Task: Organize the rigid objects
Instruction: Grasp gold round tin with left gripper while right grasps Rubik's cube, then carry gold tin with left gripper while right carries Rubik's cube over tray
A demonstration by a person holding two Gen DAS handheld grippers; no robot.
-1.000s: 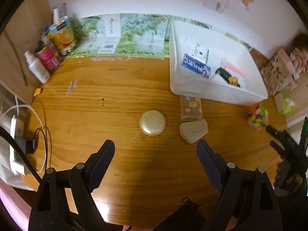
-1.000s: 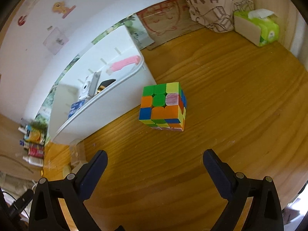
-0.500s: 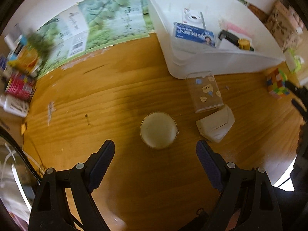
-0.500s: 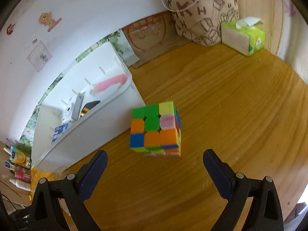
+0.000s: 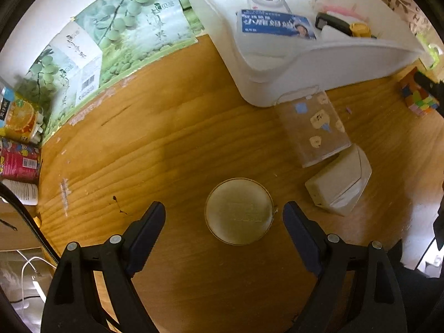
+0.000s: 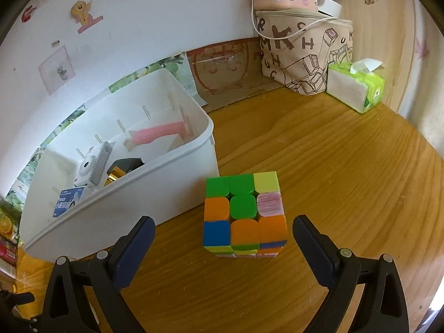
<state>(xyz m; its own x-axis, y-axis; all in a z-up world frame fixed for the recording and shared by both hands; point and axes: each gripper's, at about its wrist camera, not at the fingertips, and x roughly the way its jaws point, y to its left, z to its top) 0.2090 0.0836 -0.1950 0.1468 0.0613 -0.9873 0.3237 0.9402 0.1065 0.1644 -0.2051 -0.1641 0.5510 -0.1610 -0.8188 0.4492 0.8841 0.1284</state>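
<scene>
Approach phase: both grippers closing in on targets.
Your left gripper (image 5: 224, 212) has dropped over the round tin (image 5: 239, 211), your right gripper (image 6: 223, 231) nearer the puzzle cube (image 6: 244, 213); both jaws wide, nothing gripped.

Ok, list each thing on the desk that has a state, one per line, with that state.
left gripper: open, jaws either side of the round tin, not touching it
right gripper: open, cube between the jaws, untouched
round gold tin: lid shut, flat on the desk
puzzle cube: scrambled, resting on the desk
white bin: uncovered, partly filled
clear case: lying on its side
tissue pack: opened, one tissue sticking out
</scene>
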